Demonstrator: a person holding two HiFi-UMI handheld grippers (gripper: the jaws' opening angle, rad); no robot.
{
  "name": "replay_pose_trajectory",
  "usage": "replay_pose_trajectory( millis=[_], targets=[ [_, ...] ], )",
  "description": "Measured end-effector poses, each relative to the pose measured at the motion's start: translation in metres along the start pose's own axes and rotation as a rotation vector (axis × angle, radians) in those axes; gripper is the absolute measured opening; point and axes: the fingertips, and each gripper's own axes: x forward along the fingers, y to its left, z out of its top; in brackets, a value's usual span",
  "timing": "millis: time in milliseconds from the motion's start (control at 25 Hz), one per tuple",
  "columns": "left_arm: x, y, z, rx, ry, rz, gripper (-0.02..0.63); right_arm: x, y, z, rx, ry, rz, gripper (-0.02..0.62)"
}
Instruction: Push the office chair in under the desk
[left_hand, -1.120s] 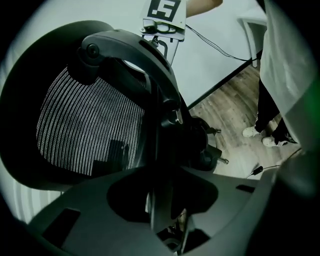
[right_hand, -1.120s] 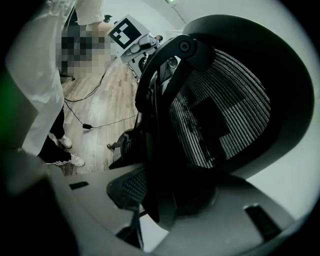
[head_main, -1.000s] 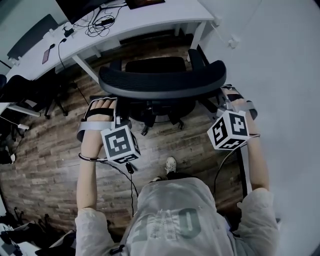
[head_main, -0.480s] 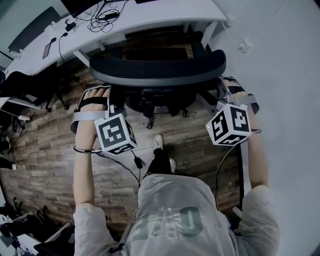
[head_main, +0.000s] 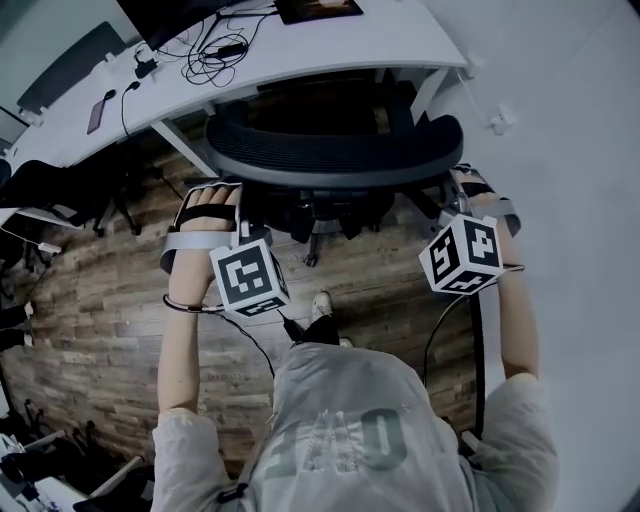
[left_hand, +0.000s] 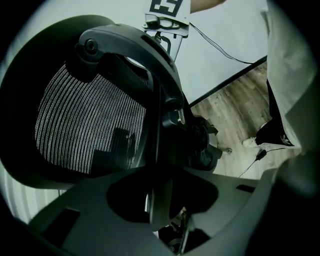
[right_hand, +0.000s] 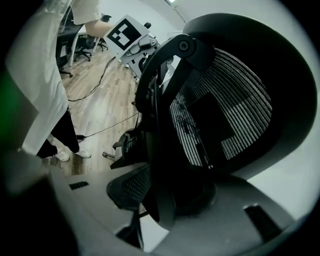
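**Chair held by both tools, closer to the table**

The office chair (head_main: 335, 150) stood on the wood floor (head_main: 100, 300), its seat reaching under the front edge of the white table (head_main: 330, 35). Loose cables (head_main: 205, 55) lay on the tabletop. The left tool (head_main: 237, 197) was closed on the left rim of the mesh backrest (left_hand: 90, 125). The right tool (head_main: 455, 185) was clamped on the right rim, and each gripper view showed the rim running between that tool's jaws. A second before, the whole seat showed in front of the table. By this moment the backrest sat nearer the table edge. The person's shoe (head_main: 322, 305) had stepped forward behind the chair.
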Motion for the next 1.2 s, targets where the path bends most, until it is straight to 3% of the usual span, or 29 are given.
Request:
replay_pose_trajectory(
  millis=[360, 800, 1200],
  targets=[
    [0.058, 0.044, -0.005, 0.003, -0.008, -0.025, 0.145, 0.061, -0.061, -0.015, 0.004, 0.033, 0.01, 0.132],
    [0.119, 0.096, -0.011, -0.022, -0.007, 0.029, 0.147, 0.126, -0.13, -0.025, -0.015, 0.026, 0.013, 0.131],
    [0.179, 0.136, -0.034, -0.06, 0.091, 0.022, 0.153, 0.182, -0.178, -0.02, -0.041, -0.056, 0.038, 0.13]
  ],
)
